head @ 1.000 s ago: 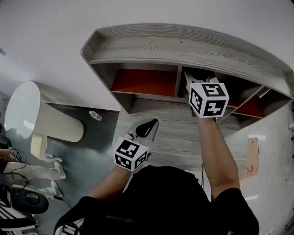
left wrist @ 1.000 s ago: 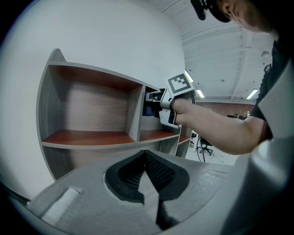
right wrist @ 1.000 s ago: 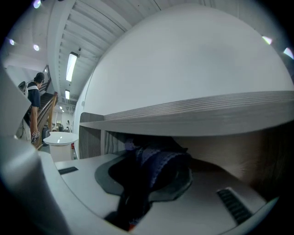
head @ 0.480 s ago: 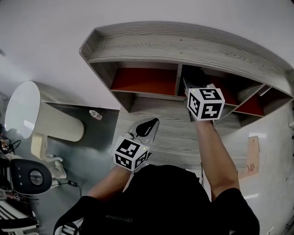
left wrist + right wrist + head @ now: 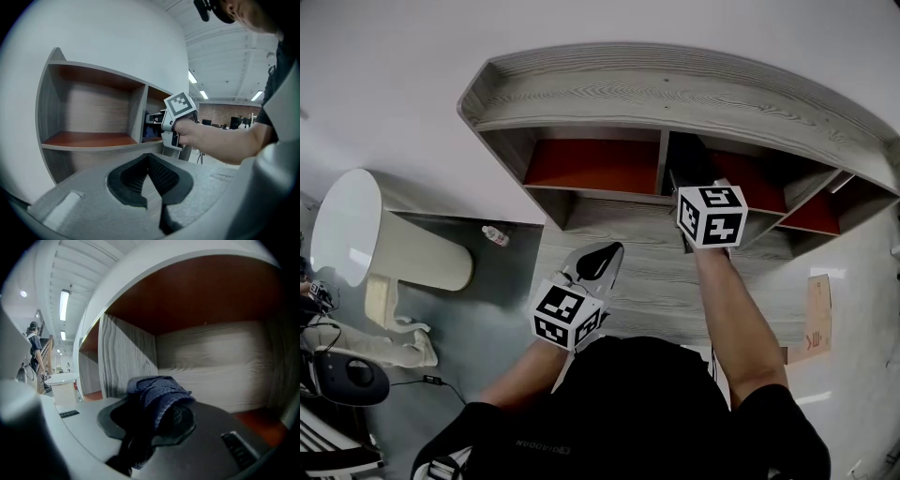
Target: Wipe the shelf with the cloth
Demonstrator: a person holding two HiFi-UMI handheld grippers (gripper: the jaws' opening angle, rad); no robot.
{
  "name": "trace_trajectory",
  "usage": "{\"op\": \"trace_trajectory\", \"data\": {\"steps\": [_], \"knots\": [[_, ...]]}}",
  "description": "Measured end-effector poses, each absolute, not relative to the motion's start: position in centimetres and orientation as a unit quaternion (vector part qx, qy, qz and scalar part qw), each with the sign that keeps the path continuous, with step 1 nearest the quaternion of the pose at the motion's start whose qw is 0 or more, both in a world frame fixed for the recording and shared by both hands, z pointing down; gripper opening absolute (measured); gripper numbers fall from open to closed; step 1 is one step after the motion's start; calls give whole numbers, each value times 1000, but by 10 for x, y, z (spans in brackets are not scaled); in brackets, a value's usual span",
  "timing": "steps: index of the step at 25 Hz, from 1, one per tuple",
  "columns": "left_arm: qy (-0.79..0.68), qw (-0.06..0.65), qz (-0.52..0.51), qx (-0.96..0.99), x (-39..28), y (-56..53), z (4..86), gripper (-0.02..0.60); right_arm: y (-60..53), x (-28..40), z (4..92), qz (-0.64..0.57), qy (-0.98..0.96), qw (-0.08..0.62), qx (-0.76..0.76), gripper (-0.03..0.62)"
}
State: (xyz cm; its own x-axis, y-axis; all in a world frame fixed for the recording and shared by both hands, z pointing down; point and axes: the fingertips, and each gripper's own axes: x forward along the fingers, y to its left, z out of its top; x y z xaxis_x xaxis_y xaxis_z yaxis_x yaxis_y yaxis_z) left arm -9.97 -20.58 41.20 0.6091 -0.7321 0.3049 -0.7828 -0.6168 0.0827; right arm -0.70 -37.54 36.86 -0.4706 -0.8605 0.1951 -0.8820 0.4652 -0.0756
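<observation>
A: Left gripper (image 5: 147, 157)?
B: Jaws pressed together, nothing in them. It sits low, outside the shelf (image 5: 675, 89) and well apart from it.
A: Right gripper (image 5: 157, 414)?
B: Pinching the cloth (image 5: 159, 390), dark blue, bunched over the jaw tips. It's inside the middle compartment, with the divider (image 5: 126, 357) on its left and the back wall (image 5: 220, 362) straight ahead.
A: What does the wipe turn on?
B: The floor (image 5: 262, 420), red, lies below and right of the jaws, long axis side to side across them. Cloth touching it? Can't tell. The right gripper is far nearer, so I'd guess lower, then sweep sideways.
A: Cloth heading?
B: Folds run along the jaws, wad pointing at the back wall.
</observation>
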Motion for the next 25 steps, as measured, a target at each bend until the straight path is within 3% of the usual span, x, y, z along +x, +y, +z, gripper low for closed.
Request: {"op": "trace_trajectory", "data": {"steps": [25], "knots": [[-424,113,119,891,-97,-213,416,8,-381,-7,390,90,-847,83,518,95]]}}
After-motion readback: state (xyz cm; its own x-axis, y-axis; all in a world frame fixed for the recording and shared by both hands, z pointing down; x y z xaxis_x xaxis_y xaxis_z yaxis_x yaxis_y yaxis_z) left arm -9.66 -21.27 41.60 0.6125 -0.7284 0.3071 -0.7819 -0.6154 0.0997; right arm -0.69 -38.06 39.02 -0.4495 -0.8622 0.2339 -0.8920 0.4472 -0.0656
